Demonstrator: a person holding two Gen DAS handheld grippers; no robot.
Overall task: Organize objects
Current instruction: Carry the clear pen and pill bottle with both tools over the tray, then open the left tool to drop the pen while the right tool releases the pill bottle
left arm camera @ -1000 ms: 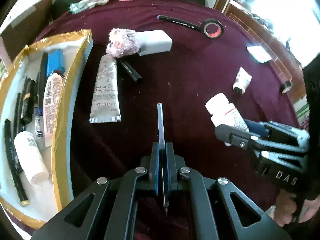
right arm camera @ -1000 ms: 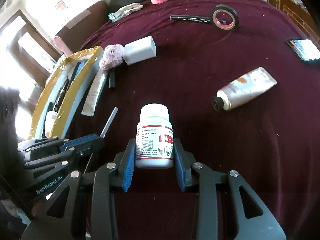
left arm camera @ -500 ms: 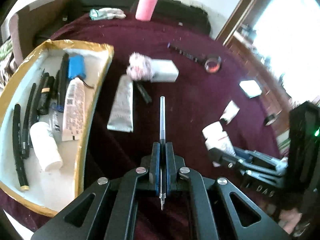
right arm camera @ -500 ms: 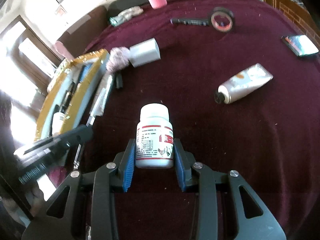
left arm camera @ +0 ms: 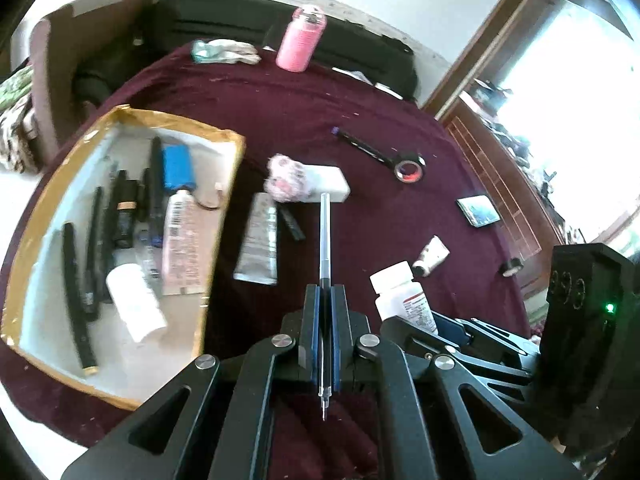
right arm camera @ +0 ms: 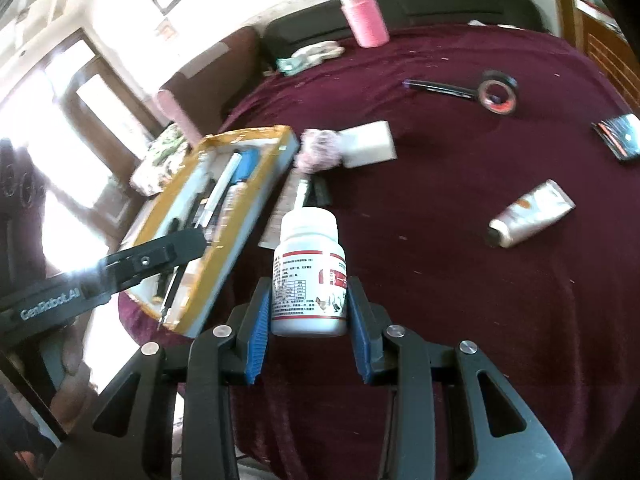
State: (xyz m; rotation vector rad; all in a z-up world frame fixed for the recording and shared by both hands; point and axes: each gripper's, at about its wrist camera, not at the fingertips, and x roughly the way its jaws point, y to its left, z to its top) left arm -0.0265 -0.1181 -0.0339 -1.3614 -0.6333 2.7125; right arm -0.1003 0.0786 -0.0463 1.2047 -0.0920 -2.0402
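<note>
My left gripper [left arm camera: 325, 292] is shut on a thin clear pen [left arm camera: 325, 236], held above the maroon cloth to the right of the gold-edged tray [left arm camera: 222, 216]. The pen's tip points back between the fingers. My right gripper [right arm camera: 308, 300] is shut on a white pill bottle [right arm camera: 309, 264] with a red-and-white label, lifted over the cloth. In the left wrist view that bottle [left arm camera: 398, 292] shows at lower right. In the right wrist view the left gripper [right arm camera: 176, 246] hangs over the tray [right arm camera: 240, 224]. The tray holds several pens, a blue box, a tube and a white bottle.
On the cloth lie a flat cream tube [left arm camera: 258, 246], a white box with a pink fluffy thing [left arm camera: 304, 180], a black pen and tape roll [left arm camera: 408, 168], a small tube [right arm camera: 528, 214], a card [left arm camera: 478, 210] and a pink bottle [left arm camera: 300, 38] at the far edge.
Both grippers have risen with their loads. The left one with the pen has lifted off the cloth and drawn back, so more of the tray shows. The right still holds the bottle.
</note>
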